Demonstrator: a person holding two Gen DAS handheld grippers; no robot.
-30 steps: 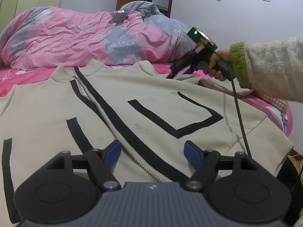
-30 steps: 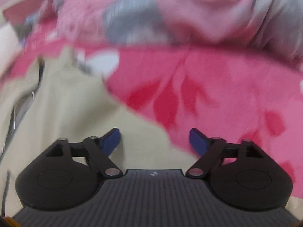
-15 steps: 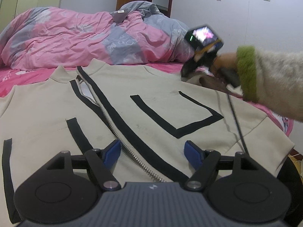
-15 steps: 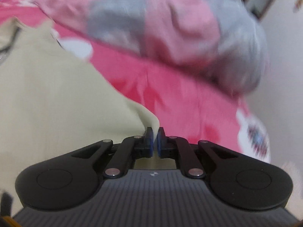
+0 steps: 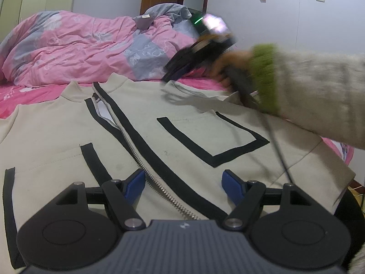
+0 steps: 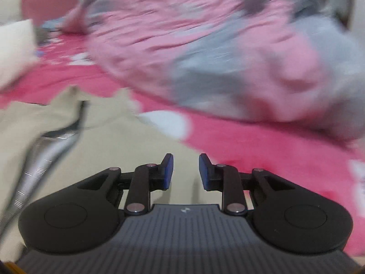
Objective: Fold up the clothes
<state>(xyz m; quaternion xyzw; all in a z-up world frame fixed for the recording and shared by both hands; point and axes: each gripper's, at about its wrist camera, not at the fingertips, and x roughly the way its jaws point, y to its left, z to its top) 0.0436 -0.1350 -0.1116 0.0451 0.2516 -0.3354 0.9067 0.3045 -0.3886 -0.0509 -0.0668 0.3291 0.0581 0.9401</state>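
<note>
Pink sheets cover the bed (image 5: pixel 34 96), and a big pink and grey quilt (image 5: pixel 91 48) is bunched up at the far side of it. The bed is the biggest thing here.

Next comes the cream jacket (image 5: pixel 68 137). It lies flat on the bed, front side up, with its collar pointing toward the quilt. It has black stripes on it, and a black stripe in the shape of a corner marks the pocket (image 5: pixel 214 141). A silver zipper (image 5: pixel 146 171) runs down the middle, and it is open a little at the top.

A fluffy cream sleeve (image 5: pixel 319 96) with a green cuff reaches in from the right side. The person's hand (image 5: pixel 228 68) holds the right hand-held gripper (image 5: pixel 175 70) over the far right shoulder of the jacket. It looks blurry in the left wrist view. In its own view, the right hand-held gripper (image 6: pixel 186 171) is open part way, with a small gap between its blue pads (image 6: pixel 168 171), and it holds nothing.

The left hand-held gripper (image 5: pixel 184 182) hangs over the bottom part of the jacket, right above the zipper. Its two blue pads (image 5: pixel 135 183) are spread wide apart, and nothing is between them.
</note>
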